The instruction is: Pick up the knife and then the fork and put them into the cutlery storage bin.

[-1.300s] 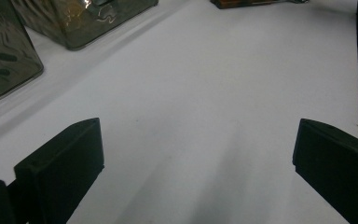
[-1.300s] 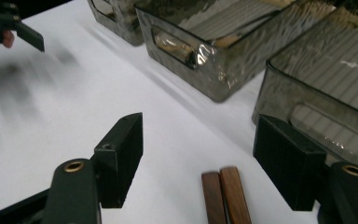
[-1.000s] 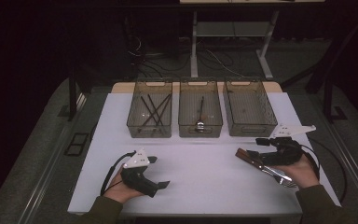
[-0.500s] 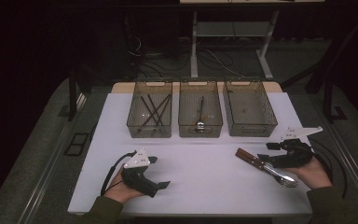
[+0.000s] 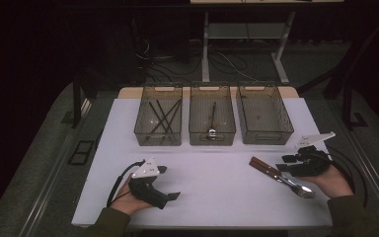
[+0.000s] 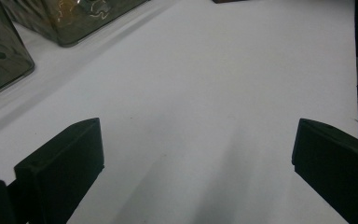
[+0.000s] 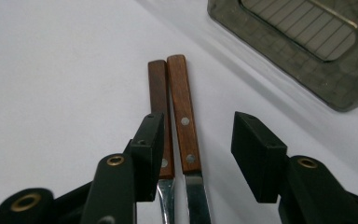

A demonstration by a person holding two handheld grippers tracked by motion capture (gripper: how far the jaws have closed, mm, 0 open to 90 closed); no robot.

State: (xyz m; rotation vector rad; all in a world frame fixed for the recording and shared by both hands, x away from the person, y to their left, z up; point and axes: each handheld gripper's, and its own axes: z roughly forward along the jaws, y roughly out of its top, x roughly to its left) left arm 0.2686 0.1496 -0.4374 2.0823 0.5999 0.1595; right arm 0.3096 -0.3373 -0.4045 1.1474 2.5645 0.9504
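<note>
Two wooden-handled utensils (image 7: 176,107) lie side by side on the white table (image 5: 217,197), their metal ends toward the person's right hand. In the high view the utensils (image 5: 262,166) are at the right front. My right gripper (image 7: 200,135) straddles the handles, and its jaws have just been closing. The left jaw stands over the left handle, while the right jaw is still apart from the other handle, so the gripper is open. In the high view the right gripper (image 5: 282,164) sits low at the handles. My left gripper (image 5: 169,182) rests at the left front, wide open (image 6: 196,144) with nothing between its fingers.
Three translucent bins stand in a row at the back of the table. The left bin (image 5: 158,116) holds dark sticks, the middle bin (image 5: 212,118) holds one utensil, and the right bin (image 5: 264,116) looks bare. The right bin's corner (image 7: 303,51) is near the handles.
My right gripper has sunk a little toward the two utensils and its jaws stand narrower around the handles. The left gripper has stayed put.
</note>
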